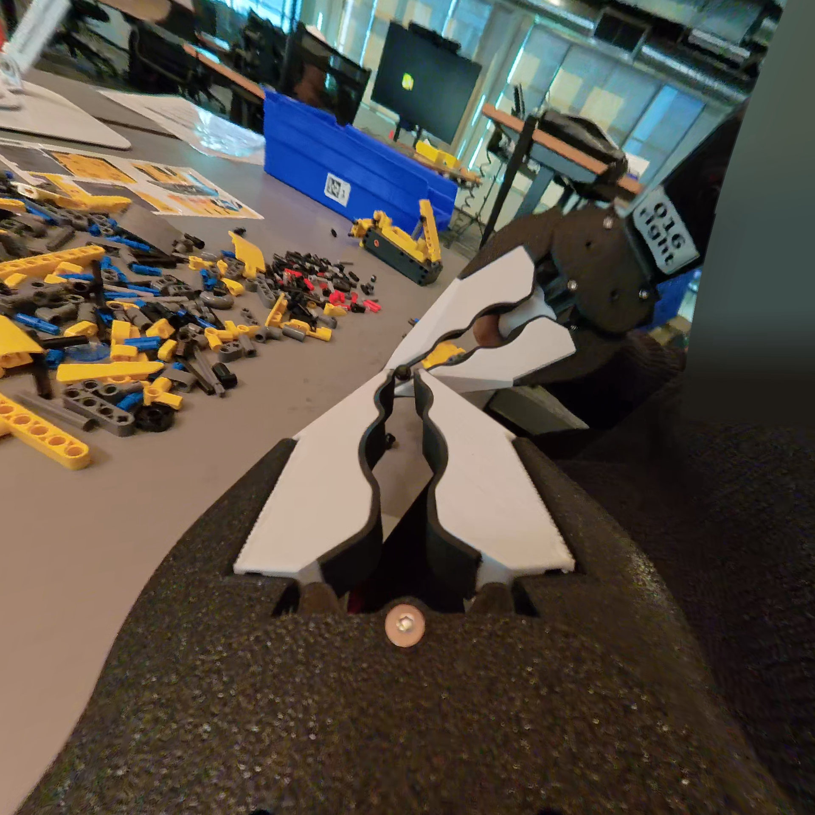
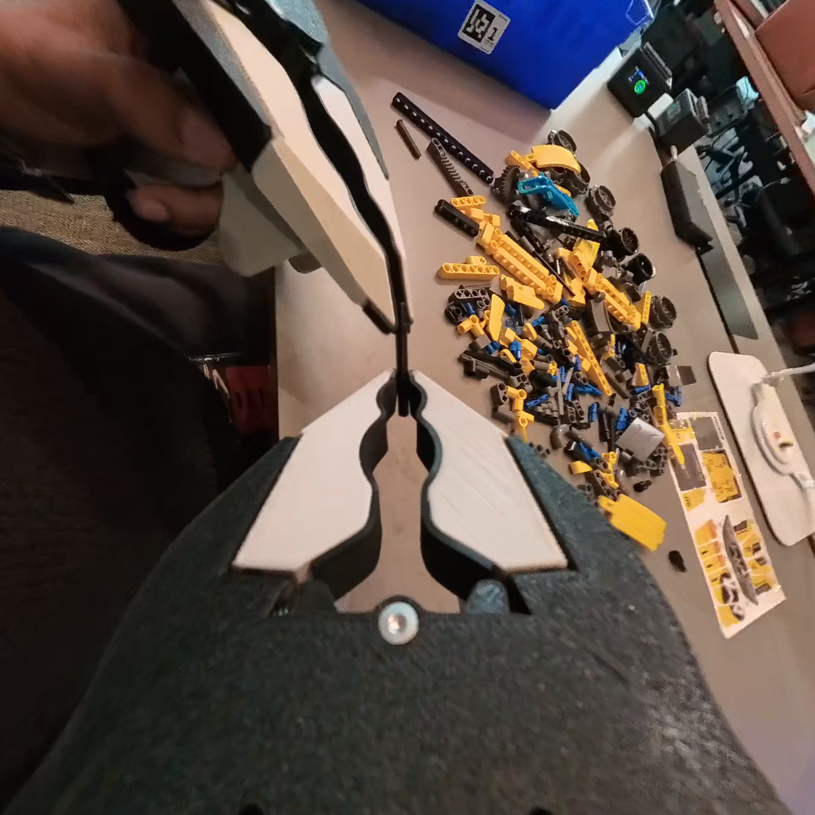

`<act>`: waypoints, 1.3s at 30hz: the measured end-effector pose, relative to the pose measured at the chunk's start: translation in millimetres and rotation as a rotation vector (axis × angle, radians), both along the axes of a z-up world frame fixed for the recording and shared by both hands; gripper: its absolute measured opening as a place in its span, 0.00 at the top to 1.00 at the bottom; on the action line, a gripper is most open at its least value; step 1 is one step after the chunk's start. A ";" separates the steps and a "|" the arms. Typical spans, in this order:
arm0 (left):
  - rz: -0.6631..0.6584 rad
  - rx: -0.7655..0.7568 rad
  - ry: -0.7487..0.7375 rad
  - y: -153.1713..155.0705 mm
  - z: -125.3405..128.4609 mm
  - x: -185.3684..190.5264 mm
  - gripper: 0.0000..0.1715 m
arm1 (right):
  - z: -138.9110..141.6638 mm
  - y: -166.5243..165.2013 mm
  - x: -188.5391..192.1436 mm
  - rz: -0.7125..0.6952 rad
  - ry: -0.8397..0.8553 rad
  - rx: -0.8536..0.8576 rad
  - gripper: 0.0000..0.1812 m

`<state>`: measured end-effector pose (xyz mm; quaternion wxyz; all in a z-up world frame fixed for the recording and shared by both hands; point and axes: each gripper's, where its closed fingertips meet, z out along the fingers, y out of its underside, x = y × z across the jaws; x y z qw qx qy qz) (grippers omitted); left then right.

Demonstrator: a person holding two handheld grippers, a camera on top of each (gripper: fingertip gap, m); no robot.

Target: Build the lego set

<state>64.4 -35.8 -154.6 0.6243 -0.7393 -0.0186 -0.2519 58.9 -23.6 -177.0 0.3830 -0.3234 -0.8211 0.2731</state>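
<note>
Up close, right gripper and left gripper both pinching one thin black pin, over grey table.

Indoor light, moderate, even; soft, faint shadows under loose parts on tabletop. Daylight glow from far windows in left wrist view. Strong wide-angle bending at edges, both views. Right wrist view dimmer at left; hand heavily blurred, yellow piece smeared. Left wrist view right side falls to dark.
</note>
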 end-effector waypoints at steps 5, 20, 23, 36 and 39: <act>0.115 0.116 -0.060 -4.9 17.0 -22.4 0.76 | 15.5 5.4 -5.4 -0.088 0.000 -0.329 0.98; -0.113 0.348 -0.236 -35.9 55.6 -0.8 0.86 | 63.4 -62.4 4.8 0.205 -0.117 -1.041 0.98; -0.175 0.365 -0.298 -38.8 58.9 4.7 0.89 | 65.2 -65.1 5.4 0.221 -0.127 -1.061 0.98; 0.022 0.225 -0.066 -27.7 32.8 -13.2 0.98 | 56.9 -34.5 -0.5 0.120 -0.086 -0.826 0.85; 0.019 0.138 0.028 -20.1 18.6 -5.5 0.98 | 59.4 -30.4 1.1 0.128 -0.118 -0.761 0.86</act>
